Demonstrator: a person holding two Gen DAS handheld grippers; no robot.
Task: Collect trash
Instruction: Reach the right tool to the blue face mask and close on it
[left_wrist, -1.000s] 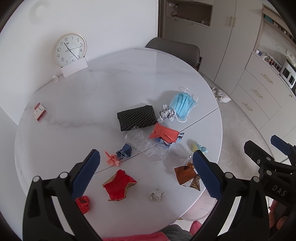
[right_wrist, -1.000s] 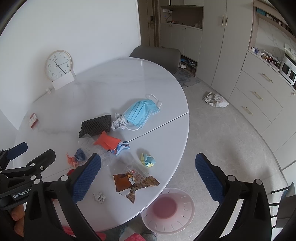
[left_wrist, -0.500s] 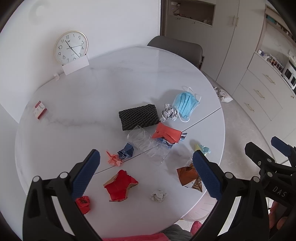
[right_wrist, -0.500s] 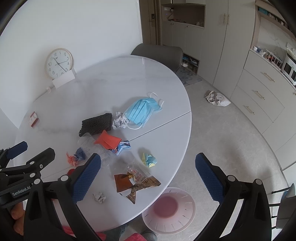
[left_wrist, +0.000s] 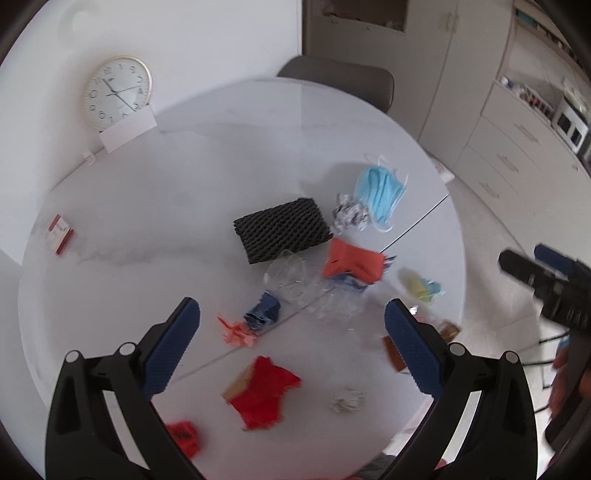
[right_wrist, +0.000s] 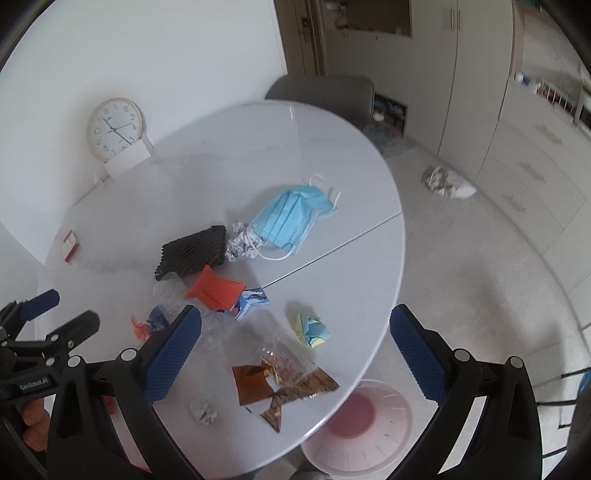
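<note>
Both tools hang above the round white table (right_wrist: 332, 155), nothing in either. The left gripper (left_wrist: 291, 347) has its blue pads spread wide, with the torn red wrapper (left_wrist: 264, 397) lying on the table between them. Far left sits a small red-and-white box (left_wrist: 59, 234), and a wall clock (left_wrist: 117, 92) leans at the table's back edge. Moving across: a pink paper scrap (left_wrist: 236, 330) touching a crumpled blue wrapper (left_wrist: 263, 314), then the black foam mesh sleeve (left_wrist: 280, 229) mid-table, clear plastic (left_wrist: 295, 277) just below it, and an orange folded paper (left_wrist: 352, 258). A crumpled silver-white ball (left_wrist: 349, 218) touches the blue face mask (left_wrist: 380, 197).

The right gripper (right_wrist: 295, 350) is spread wide too, empty, over the brown snack wrapper (right_wrist: 280, 384); a grey paper wad (right_wrist: 202, 411) lies left of it, a yellow-and-blue paper lump (right_wrist: 312, 326) above. On the floor beneath the table's edge stands a pink bin (right_wrist: 364, 432). More crumpled paper (right_wrist: 447, 182) lies on the floor by the cabinets.
</note>
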